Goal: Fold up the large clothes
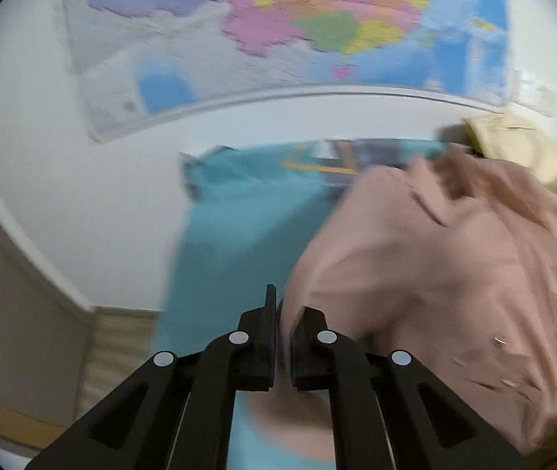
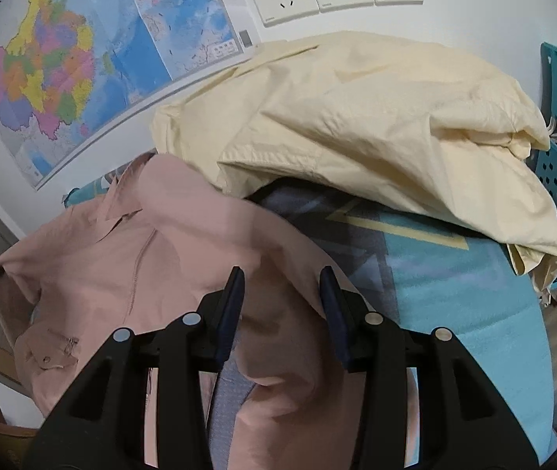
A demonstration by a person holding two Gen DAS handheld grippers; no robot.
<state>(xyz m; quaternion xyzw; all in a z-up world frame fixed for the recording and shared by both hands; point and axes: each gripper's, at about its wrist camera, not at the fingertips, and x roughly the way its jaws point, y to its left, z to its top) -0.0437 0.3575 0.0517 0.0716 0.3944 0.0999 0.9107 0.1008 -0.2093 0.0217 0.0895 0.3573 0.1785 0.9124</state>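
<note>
Left claw (image 1: 283,315) stood nearly closed, pinching an edge of the pink shirt (image 1: 435,274), probably to draw it flat for folding. Right claw (image 2: 282,278) hung partly open over the same shirt, gripping nothing. One pink shirt lay crumpled on the teal-covered bench (image 2: 474,313); one cream garment (image 2: 357,117) was heaped behind it. One map (image 2: 63,78) hung on the wall.
</note>
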